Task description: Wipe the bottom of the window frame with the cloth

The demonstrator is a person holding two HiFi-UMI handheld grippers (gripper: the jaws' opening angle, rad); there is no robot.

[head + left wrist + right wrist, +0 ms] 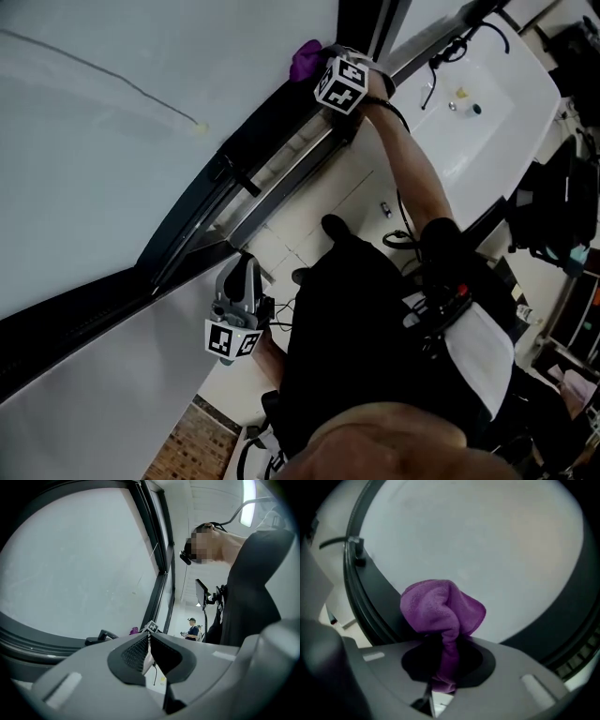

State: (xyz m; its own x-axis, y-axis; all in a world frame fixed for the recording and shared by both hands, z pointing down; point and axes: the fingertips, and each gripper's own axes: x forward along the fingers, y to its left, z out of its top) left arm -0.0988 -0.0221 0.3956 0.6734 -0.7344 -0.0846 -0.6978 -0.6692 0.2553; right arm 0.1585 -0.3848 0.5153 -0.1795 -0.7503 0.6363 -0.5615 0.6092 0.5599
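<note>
Head view: a person reaches the right gripper (322, 64) up to the dark window frame (251, 133), a purple cloth (305, 58) bunched at its tip where the frame's lower rail meets the pale glass (112, 141). Right gripper view shows the jaws clamped on a twisted neck of the cloth (440, 605), its loose folds ballooning ahead of them against frame and glass; whether the fabric actually presses on the rail cannot be told. The left gripper (242, 274) hangs low beside the person's body, well apart from the work, its jaws closed together on nothing. The cloth looks soft, light and floppy, likely to drag and fold under pressure rather than slip, so a hold low on the bunched neck, as here, should leave enough loose fabric to sweep the rail. Counted: one cloth, two grippers, one black handle (234, 174) on the frame, and one bystander (192, 628) far off in the left gripper view.
</note>
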